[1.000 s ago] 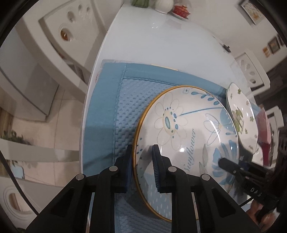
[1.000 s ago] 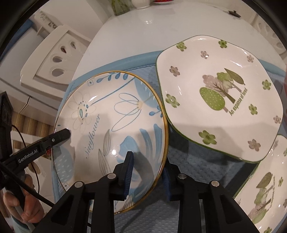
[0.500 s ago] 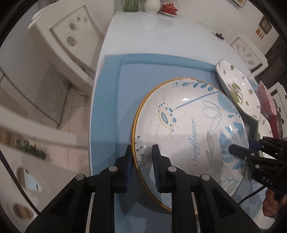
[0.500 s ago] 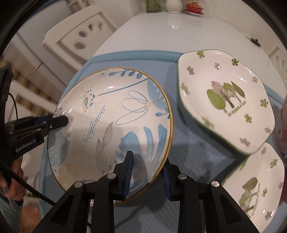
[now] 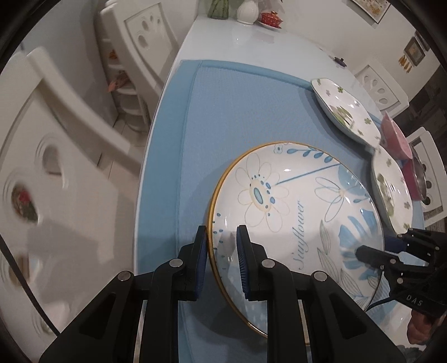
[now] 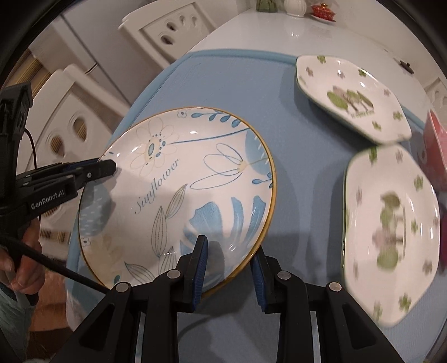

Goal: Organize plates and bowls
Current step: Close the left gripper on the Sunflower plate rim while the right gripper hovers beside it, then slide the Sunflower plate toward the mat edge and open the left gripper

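Observation:
A round white sunflower plate (image 5: 296, 223) with blue flowers and a gold rim is held above the blue mat (image 5: 237, 111). My left gripper (image 5: 222, 237) is shut on its left rim; it also shows in the right wrist view (image 6: 107, 169). My right gripper (image 6: 229, 245) is shut on the plate's (image 6: 178, 195) near rim and shows in the left wrist view (image 5: 363, 252). Two white hexagonal plates with green trees lie on the mat: a far one (image 6: 352, 97) and a near one (image 6: 391, 231).
A pink bowl (image 5: 394, 134) and a dark red dish (image 5: 416, 178) sit at the mat's right edge. White chairs (image 5: 56, 173) stand left of the white table (image 5: 251, 39). A vase and a red pot (image 5: 269, 18) stand at the far end.
Both grippers have lifted the sunflower plate and carried it back toward me, away from the far hexagonal plate. The second hexagonal plate has come into fuller view.

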Available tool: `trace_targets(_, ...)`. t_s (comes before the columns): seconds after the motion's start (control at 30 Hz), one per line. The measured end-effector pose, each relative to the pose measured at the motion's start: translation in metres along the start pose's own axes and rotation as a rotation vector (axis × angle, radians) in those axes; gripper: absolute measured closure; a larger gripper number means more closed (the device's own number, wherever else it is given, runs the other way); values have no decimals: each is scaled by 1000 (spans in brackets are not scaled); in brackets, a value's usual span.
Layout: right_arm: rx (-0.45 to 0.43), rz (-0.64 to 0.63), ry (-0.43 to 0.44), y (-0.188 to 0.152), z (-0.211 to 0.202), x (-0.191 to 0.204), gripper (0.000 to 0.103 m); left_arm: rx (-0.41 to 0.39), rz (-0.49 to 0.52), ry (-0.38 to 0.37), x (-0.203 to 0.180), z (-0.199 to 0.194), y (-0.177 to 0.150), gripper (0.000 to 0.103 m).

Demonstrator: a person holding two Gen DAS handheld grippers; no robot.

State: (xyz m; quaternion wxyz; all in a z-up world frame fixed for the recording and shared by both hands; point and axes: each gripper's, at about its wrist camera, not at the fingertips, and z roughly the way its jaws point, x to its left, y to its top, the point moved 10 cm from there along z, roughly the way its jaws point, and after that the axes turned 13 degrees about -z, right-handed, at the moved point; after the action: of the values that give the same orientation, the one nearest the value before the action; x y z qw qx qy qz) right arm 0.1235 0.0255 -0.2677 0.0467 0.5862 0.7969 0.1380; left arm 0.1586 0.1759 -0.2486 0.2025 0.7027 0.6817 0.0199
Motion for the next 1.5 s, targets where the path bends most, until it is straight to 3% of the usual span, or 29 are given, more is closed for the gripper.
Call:
trace_targets(0.33,19,-46,-14,-46,-12,26,74,-4,4,35,1,-21,-57,86)
trace_targets(0.97,1,33,-18,-100,-13,35,74,-14,66,46,-11,-32,-92,86)
trace_targets(1.1,-7,65,-25,-106,-21,26,72,-39,92,114,-7,-39,-88,86)
trace_targets(1.23,0,109,-85,-110,-33,9,68,-82,123,165,-9,-57,-78,85)
trace_targets(1.33,-31,146,-104,-106,-48,0,68,-136,164,190,-24,-75,-65,85)
trace_targets(1.43,-53,182,-115,-105,-68,-12,68,-186,242,317,-39,-80,-53,85)
trace_targets(1.5,-61,209,-116,-101,-79,-17,68,-190,249,306,-56,-82,-48,85)
